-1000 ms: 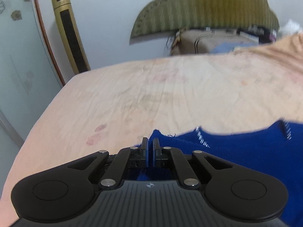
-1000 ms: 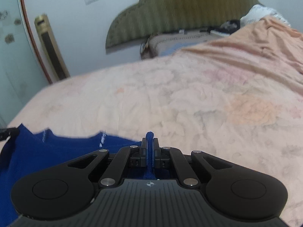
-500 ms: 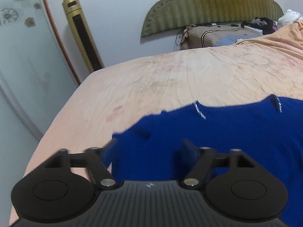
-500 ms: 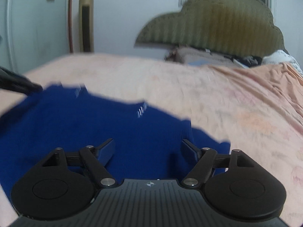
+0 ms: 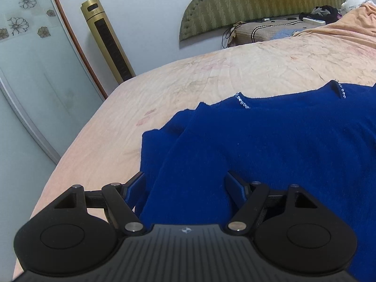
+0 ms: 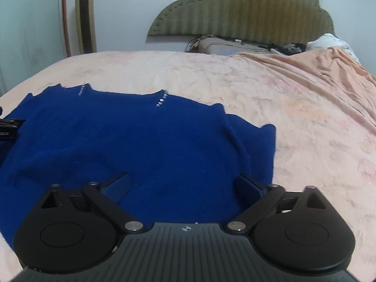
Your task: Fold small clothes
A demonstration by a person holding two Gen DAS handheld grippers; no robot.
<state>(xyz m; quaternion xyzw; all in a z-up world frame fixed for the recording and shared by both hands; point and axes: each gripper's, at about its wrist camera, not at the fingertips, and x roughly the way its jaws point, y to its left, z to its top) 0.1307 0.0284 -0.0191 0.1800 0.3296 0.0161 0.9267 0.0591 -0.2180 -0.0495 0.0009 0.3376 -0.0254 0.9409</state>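
A dark blue knit sweater with small rhinestone trim lies spread flat on the peach bedsheet. It also shows in the right wrist view. My left gripper is open over the sweater's left side, holding nothing. My right gripper is open over the sweater's right side, holding nothing. The tip of the left gripper shows at the left edge of the right wrist view.
A green padded headboard and a pillow stand at the far end of the bed. A gold tower fan stands by the wall. A rumpled orange blanket lies at the right. The bed's left edge drops off beside a glass door.
Both grippers were shut on the sweater's edge one second ago; they have opened, let it go, and pulled back. The sweater now lies flat on the bed.
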